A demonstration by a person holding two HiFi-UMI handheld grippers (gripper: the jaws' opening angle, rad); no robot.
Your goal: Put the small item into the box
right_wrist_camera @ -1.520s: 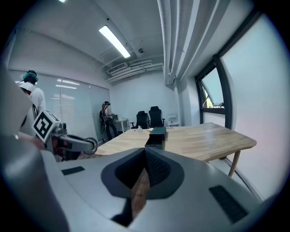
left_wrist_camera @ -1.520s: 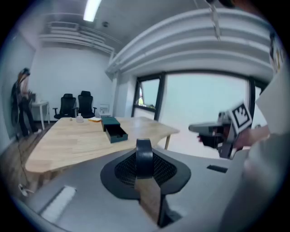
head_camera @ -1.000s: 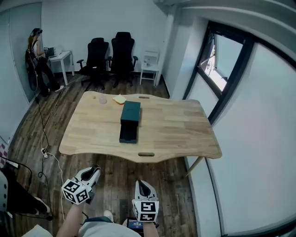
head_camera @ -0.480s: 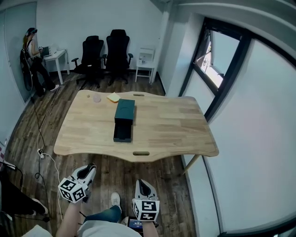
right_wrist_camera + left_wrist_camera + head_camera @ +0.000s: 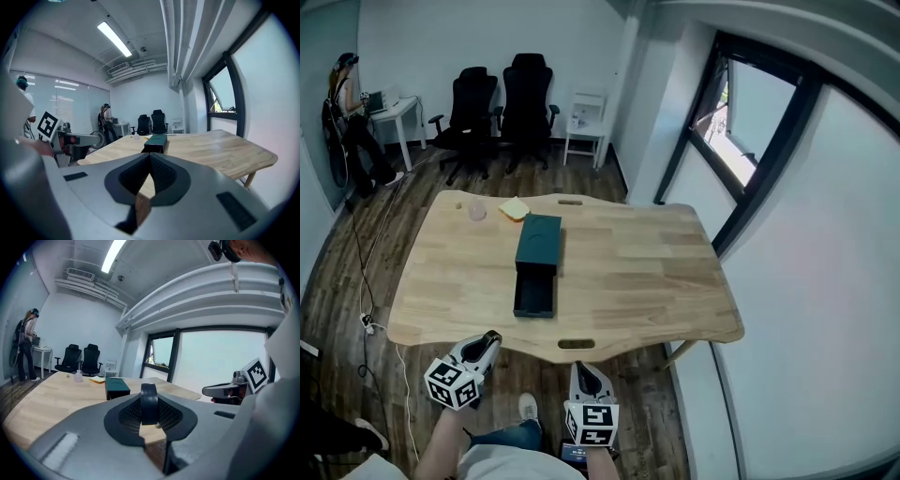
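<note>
jaws of the left gripper [image 5: 486,341] stand narrow, pinching the small item [image 5: 149,403], a dark ring, likely light, stiff and slippery, best gripped across its band, while the right gripper's [image 5: 149,161] jaws meet on nothing, both well short of the open box [image 5: 534,264] on the counter [image 5: 637,281].

Smooth matt pale-wood table [image 5: 628,272]; dark matt box [image 5: 537,244]; darker wood floor [image 5: 356,262]; matt black ring [image 5: 149,401].

box [image 5: 538,242] mid table [image 5: 647,281]; bottle [image 5: 476,212], flat item [image 5: 515,208] behind it.
</note>
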